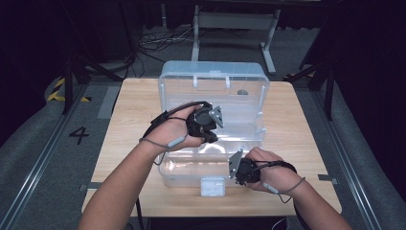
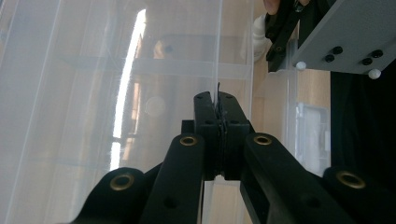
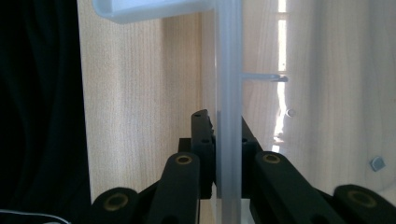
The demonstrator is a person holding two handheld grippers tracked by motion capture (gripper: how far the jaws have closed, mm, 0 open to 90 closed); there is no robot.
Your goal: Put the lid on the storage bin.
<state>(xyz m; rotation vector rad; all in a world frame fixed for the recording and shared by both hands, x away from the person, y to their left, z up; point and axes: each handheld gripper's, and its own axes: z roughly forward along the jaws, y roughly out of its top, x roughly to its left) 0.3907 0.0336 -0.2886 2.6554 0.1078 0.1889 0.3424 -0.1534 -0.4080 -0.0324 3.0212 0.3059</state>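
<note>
Now the right gripper [image 3: 219,126] pinches the clear plastic box's [image 1: 165,175] thin, probably slick front wall, while the left gripper [image 2: 218,100] is closed empty.

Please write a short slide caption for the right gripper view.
Right gripper clamps the clear box wall above the wooden table.

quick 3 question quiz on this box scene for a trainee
1. True or false: the clear box on the table stands with its lid open.
2. What does the right gripper clamp? A) a cable B) the box's front wall C) a cup
3. Fill in: the left gripper pinches a thin clear ____ inside the box.

Key
1. True: the lid stands raised at the back.
2. B: the jaws sit on either side of the wall, near the latch.
3. Divider, or inner wall; its edge runs between the shut jaws.
</note>
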